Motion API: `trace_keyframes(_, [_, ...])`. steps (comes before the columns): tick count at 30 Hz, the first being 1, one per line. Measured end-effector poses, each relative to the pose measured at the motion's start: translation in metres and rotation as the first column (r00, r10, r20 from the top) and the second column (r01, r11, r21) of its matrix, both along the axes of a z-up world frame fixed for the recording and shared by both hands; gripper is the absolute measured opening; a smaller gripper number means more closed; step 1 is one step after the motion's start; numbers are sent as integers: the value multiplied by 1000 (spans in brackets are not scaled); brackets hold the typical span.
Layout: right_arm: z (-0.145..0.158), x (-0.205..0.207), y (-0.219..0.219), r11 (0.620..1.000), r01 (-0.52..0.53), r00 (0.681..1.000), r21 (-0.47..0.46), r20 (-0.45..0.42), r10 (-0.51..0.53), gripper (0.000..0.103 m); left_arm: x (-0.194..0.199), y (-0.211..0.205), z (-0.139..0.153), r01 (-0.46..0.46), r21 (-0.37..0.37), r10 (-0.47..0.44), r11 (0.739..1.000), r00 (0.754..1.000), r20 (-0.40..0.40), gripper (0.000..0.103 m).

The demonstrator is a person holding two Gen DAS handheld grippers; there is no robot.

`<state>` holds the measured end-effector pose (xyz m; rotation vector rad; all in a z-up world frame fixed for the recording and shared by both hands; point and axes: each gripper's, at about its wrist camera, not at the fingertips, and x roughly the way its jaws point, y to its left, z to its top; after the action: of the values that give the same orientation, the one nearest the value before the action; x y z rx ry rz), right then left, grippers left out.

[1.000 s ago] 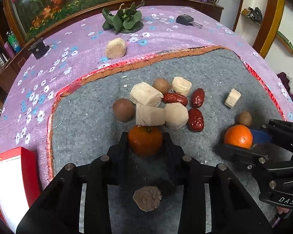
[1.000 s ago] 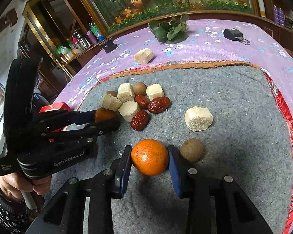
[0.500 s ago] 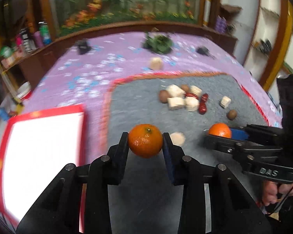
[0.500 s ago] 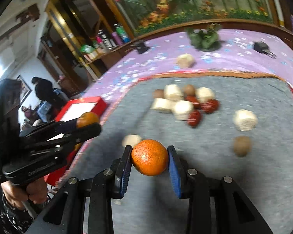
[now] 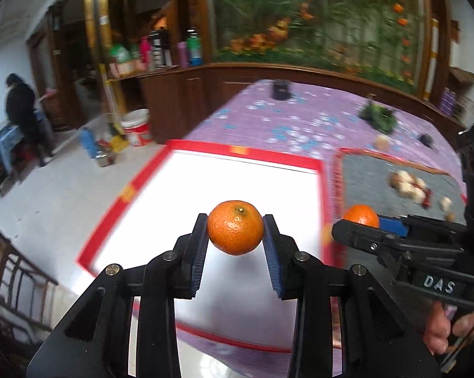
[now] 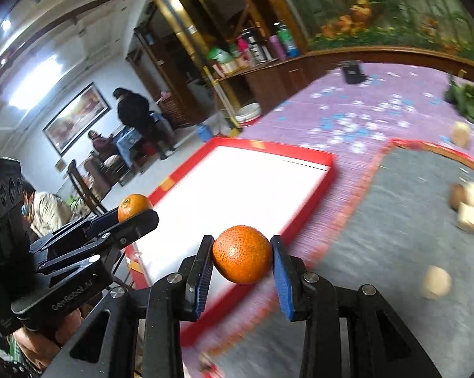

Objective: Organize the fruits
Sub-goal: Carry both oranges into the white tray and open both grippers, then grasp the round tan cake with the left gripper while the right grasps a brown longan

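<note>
Left hand-held gripper [image 5: 235,228] clamps a tangerine [image 5: 235,227] over the red-rimmed tray [image 5: 246,152]; right hand-held gripper [image 6: 241,255] clamps another tangerine [image 6: 241,254] near its edge.

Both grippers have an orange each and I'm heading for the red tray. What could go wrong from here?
1. Each orange is round and pinched only at its sides: the left gripper holds its orange above the red tray, so a loose grip could drop it and let it roll.
2. The right gripper and its orange are over the tray's edge, near the grey mat; releasing now might miss.
3. The grippers are close together and could collide.
</note>
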<state>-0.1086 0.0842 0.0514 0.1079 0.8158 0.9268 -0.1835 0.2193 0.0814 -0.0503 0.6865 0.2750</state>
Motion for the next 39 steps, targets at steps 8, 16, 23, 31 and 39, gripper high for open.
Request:
trace_keyframes(8, [-7, -7, 57, 997, -45, 998, -58, 29, 47, 35, 1, 31, -21, -69, 14, 70, 998, 997, -43, 33])
trace_keyframes(16, [-20, -6, 71, 993, -26, 999, -115, 35, 30, 35, 10, 40, -37, -83, 17, 84, 996, 992, -92, 33])
trace_keyframes(23, [-32, 10, 73, 986, 16, 1000, -165, 12, -14, 35, 26, 41, -49, -109, 26, 112, 994, 982, -155, 34])
trace_keyframes(31, [-14, 12, 56, 996, 32, 999, -85, 39, -29, 43, 30, 43, -47, -135, -3, 132, 991, 972, -193, 37])
trace_keyframes(39, [11, 20, 0, 990, 138, 989, -4, 60, -138, 45, 13, 10, -14, -90, 55, 94, 994, 993, -70, 61])
